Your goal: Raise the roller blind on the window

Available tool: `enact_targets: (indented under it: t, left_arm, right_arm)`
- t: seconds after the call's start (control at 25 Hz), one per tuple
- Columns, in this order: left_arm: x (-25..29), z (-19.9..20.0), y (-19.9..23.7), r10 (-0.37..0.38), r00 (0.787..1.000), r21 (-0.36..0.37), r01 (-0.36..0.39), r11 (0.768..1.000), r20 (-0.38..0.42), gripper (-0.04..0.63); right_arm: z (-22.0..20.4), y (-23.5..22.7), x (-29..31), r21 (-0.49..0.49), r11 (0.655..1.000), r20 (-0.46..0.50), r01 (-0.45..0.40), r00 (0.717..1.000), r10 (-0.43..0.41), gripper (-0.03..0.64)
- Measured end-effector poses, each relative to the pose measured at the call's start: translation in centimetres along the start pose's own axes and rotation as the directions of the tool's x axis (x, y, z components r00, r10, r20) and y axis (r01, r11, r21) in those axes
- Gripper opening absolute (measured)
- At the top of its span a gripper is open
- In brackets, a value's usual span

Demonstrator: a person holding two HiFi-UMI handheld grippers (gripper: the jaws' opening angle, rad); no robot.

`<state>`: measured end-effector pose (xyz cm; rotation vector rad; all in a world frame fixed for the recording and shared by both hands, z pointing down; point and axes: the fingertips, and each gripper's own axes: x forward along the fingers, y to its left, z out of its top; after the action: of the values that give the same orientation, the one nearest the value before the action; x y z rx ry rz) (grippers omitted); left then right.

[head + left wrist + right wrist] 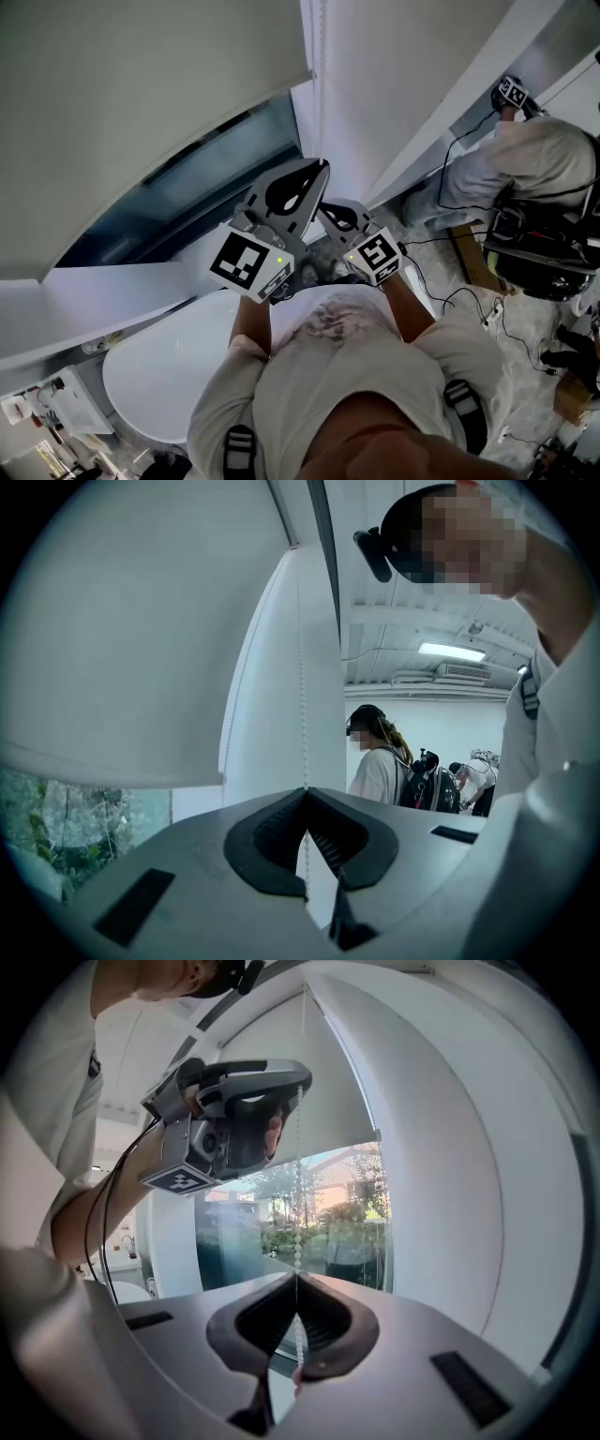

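white roller blind point(319, 1082) covers top of window point(309, 1222) | left claw point(305, 791) clamped on bead chain point(302, 714) | right claw point(296, 1277) clamped lower down

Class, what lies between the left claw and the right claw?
A stretch of bead chain: it runs straight down from the left claw to the right claw, both shut on it. The right gripper view shows this.

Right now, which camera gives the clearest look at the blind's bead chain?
The right gripper view: the bead chain hangs against the window, from the left gripper down into the right gripper, both shut on it. The left gripper view shows it faint against the white frame. The head view barely shows it.
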<state>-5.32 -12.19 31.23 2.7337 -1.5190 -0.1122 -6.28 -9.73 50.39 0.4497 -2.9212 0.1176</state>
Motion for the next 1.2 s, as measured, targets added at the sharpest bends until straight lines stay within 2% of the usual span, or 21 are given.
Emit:
enact_targets:
  t: [0.4,1.2]
  left_arm:
    - [-0.5,-3.7,0.6,0.006,0.999,-0.081,-0.01,0.997,-0.044,0.006]
    - [-1.1,-9.8,0.5,-0.006,0.99,-0.169,-0.018,0.985,-0.141,0.006]
  right_arm:
    - [-3.6,0.0,0.7,0.043,0.999,-0.074,-0.006,0.997,0.01,0.061]
    - [-9.4,0.3,1.4,0.102,0.995,-0.185,-0.018,0.982,0.036,0.061]
